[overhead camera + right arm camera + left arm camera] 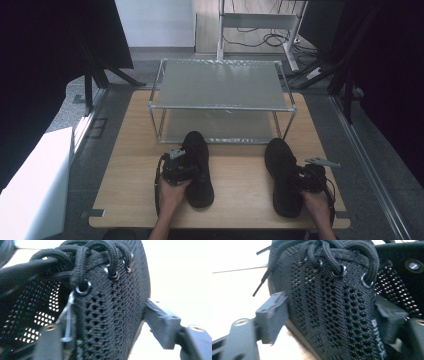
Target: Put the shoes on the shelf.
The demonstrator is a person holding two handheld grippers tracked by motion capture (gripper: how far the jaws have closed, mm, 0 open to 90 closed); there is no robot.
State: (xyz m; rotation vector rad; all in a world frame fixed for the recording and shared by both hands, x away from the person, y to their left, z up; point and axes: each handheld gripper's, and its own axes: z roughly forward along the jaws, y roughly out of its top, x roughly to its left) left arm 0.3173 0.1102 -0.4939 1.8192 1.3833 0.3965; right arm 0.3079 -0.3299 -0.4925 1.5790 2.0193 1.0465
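**Two black shoes, one tool on each**

Table [235, 175]: light wood, person's forearms coming in from the near edge. A two-tier metal rack [220, 87] is standing at the far half of the table, both shelves bare and grey.

Left shoe [197, 167]: black knit, lying on the table just in front of the rack, toe pointing toward the rack's lower shelf, heel toward the person. The left tool [176, 167] is sitting against this shoe's left flank at about mid-length, the left hand [171, 192] gripping it from behind. In the left gripper view the shoe's mesh side [332, 312] is standing between the two pads: the left pad [272, 315] is touching the mesh wall near the sole edge, the right pad [388, 315] is lying inside the opening against the lining. Laces and metal eyelets are showing at the top. Reading: the left tool is grasping the left shoe by its side wall.

Right shoe [282, 175]: same make, lying well apart to the right, toe also toward the rack. The right tool [305, 180] is sitting at its right flank, the right hand [317, 205] behind it. In the right gripper view the mesh wall [110, 317] is running up between the pads; the outer pad [162, 322] is lying at the shoe's outside edge, the inner one [50, 345] is sitting low inside the opening. Whether both pads are pressing, I cannot tell; the picture is blurred there.

Both shoes are resting sole-down on the table.
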